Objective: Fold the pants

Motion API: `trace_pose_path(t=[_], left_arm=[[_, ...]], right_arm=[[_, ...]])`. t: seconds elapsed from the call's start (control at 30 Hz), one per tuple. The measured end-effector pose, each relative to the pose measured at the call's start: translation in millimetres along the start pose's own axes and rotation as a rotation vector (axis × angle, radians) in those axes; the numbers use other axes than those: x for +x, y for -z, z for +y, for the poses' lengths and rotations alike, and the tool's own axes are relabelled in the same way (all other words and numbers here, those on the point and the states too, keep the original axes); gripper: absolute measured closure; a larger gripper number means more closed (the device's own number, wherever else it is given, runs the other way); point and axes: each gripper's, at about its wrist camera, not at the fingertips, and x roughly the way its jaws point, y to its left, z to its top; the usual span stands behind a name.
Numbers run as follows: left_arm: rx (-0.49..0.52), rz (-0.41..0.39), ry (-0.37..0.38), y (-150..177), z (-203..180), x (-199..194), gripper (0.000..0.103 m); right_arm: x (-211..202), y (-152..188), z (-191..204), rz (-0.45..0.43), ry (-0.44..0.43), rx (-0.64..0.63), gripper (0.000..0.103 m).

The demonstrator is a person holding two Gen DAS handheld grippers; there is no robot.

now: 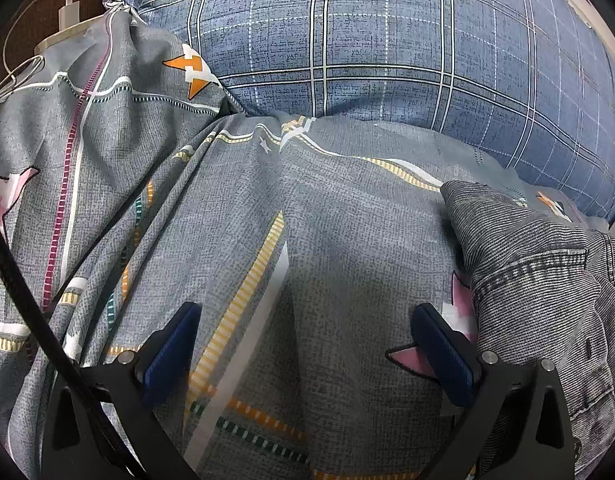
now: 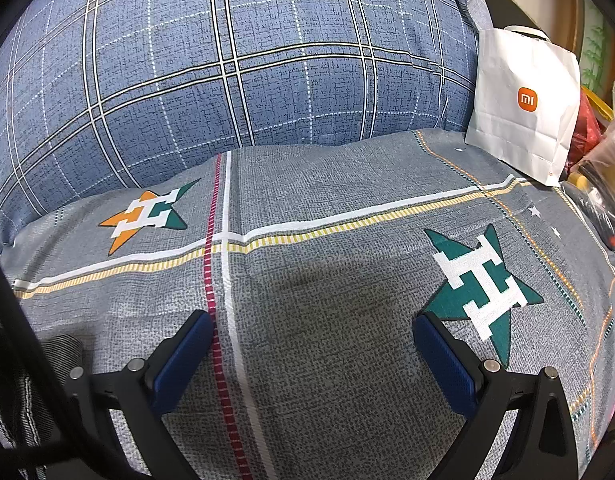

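Observation:
Dark grey striped pants (image 1: pixel 547 280) lie bunched on the bed at the right of the left wrist view, with seams and a waistband showing. My left gripper (image 1: pixel 307 320) hovers open over the grey patterned bedsheet (image 1: pixel 327 220), its right finger (image 1: pixel 443 356) just beside the pants' edge, nothing between the pads. In the right wrist view a strip of the same striped pants (image 2: pixel 23 392) shows at the lower left. My right gripper (image 2: pixel 313 328) stands open above the flat bedsheet (image 2: pixel 327 280), holding nothing.
A large blue plaid pillow (image 1: pixel 387 40) (image 2: pixel 227 60) fills the back of both views. A white paper bag (image 2: pixel 523 108) and plastic bags (image 2: pixel 603 152) sit at the bed's right. A white charger and cable (image 1: pixel 67 12) lie at the far left edge.

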Motion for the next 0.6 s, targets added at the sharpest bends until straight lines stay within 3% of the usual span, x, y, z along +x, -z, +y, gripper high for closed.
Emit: trace_pose_path(t=[0.6], left_arm=[[-0.002,0.001,0.002,-0.1,1.3,-0.2,0.0]], right_arm=[[-0.1,0.1,0.0,0.0,0.0,0.0,0.001]])
